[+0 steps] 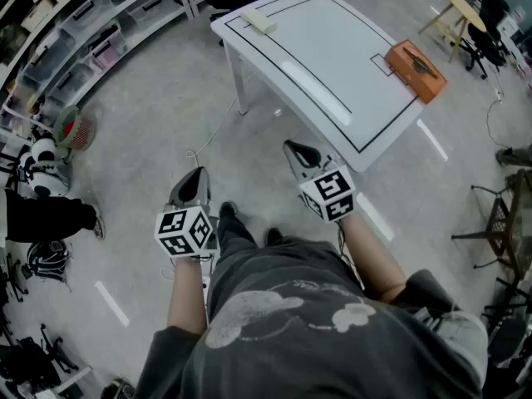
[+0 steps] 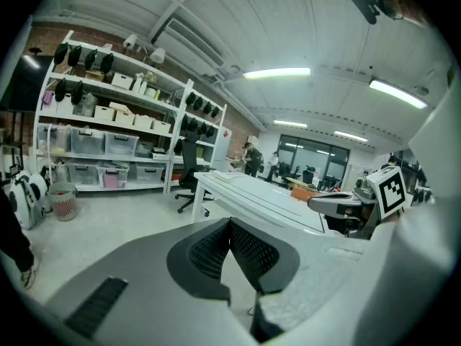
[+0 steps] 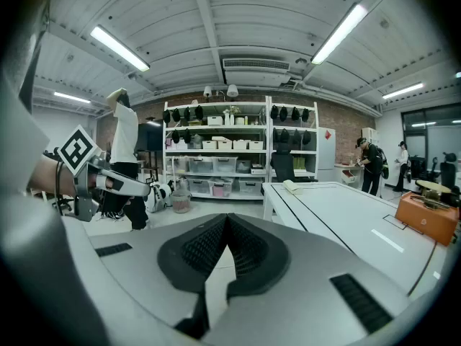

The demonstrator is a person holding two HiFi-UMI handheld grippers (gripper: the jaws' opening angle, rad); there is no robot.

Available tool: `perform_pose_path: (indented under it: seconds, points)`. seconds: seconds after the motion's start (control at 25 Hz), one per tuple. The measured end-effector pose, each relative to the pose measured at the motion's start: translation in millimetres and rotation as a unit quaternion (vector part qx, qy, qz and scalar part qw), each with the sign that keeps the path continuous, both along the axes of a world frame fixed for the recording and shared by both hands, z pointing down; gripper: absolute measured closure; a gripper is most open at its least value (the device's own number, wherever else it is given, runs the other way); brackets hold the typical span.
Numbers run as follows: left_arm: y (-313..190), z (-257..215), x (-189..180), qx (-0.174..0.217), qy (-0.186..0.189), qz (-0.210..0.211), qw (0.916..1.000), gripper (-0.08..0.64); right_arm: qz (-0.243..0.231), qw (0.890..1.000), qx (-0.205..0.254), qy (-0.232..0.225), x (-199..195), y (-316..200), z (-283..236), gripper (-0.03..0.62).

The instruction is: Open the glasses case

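Observation:
A white table (image 1: 332, 73) stands ahead of me on the floor. A cream oblong case (image 1: 258, 21) lies at its far left corner and shows small in the right gripper view (image 3: 289, 186). An orange box (image 1: 416, 69) sits at the table's right end, with a dark object on its lid. My left gripper (image 1: 193, 177) hangs over the floor, short of the table, its jaws shut and empty (image 2: 229, 222). My right gripper (image 1: 295, 150) is just short of the table's near edge, also shut on nothing (image 3: 227, 217). Both are well away from the case.
Shelves with storage bins (image 1: 91, 32) line the left wall, and a small fan (image 1: 76, 129) stands on the floor below them. A cable (image 1: 208, 135) trails across the floor by the table leg. Chairs and a round stool (image 1: 459, 11) stand at the right. People stand in the distance (image 3: 371, 164).

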State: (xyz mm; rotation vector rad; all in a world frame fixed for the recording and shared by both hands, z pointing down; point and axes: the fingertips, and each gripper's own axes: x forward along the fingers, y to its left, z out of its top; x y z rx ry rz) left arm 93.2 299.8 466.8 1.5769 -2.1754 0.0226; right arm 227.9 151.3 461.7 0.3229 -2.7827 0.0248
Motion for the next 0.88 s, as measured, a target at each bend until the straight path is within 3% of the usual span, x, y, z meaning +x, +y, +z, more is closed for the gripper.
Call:
perform_pose_path:
  seconds: [0.56,0.88]
  points:
    - [-9.3,10.3,-6.9,-0.019,0.012,0.000,0.9998,0.557,0.007,1.000,-0.007,0.008,-10.0,-23.2,11.0,0.592]
    - [-32.2,13.9,-47.4,-0.015,0.018,0.011,0.9997,0.557,0.048,0.999,-0.010,0.011,-36.6,-50.6,18.1,0.592]
